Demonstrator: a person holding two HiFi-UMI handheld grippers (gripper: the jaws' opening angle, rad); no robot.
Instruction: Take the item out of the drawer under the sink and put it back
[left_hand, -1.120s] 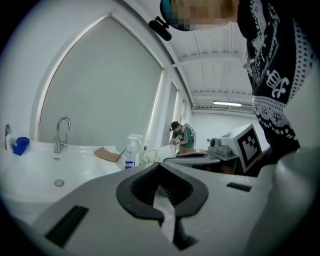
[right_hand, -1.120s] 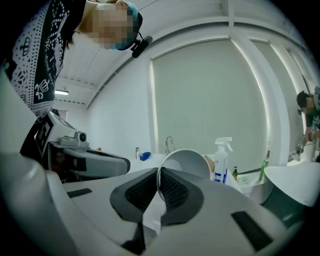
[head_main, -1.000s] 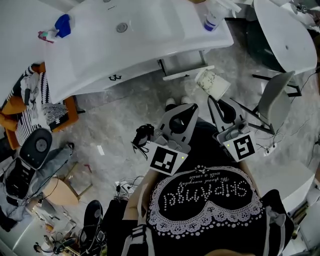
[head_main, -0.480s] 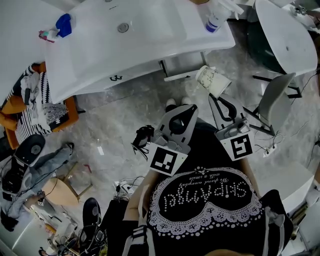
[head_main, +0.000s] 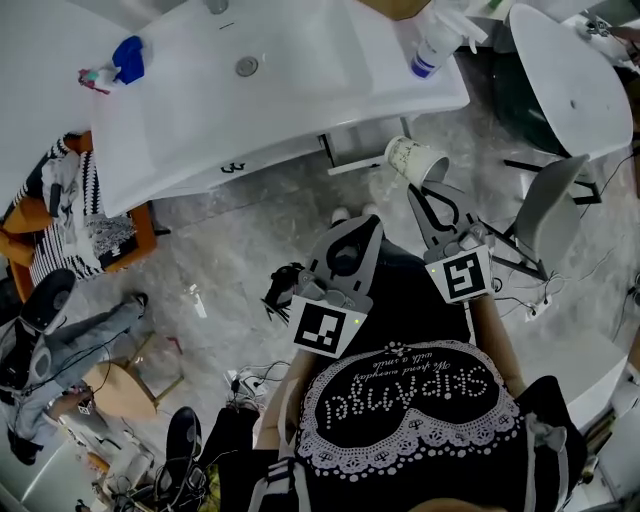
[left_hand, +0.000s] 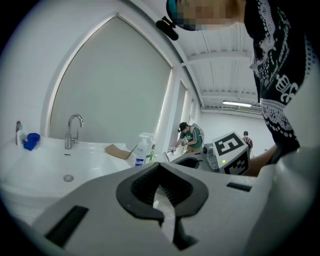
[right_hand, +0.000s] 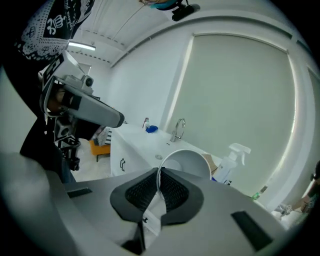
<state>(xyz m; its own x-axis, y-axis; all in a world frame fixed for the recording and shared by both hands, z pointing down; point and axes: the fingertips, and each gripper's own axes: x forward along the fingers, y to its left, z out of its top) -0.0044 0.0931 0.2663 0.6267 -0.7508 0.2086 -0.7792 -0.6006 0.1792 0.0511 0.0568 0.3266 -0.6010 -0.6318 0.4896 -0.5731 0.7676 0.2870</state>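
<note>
Right gripper (head_main: 421, 191), clenched on the cup (head_main: 413, 158) rim, has swung it ahead toward the sink (head_main: 250, 100), likely for putting back.

Right tongs (head_main: 424, 190) clamp a cup (head_main: 412, 157); left tongs (head_main: 358, 226) closed.

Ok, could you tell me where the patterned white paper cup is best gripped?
At the rim of the paper cup: one jaw inside, one outside the thin wall, coming at the open mouth, as the right gripper pinches it. The wide body would probably crush.
</note>
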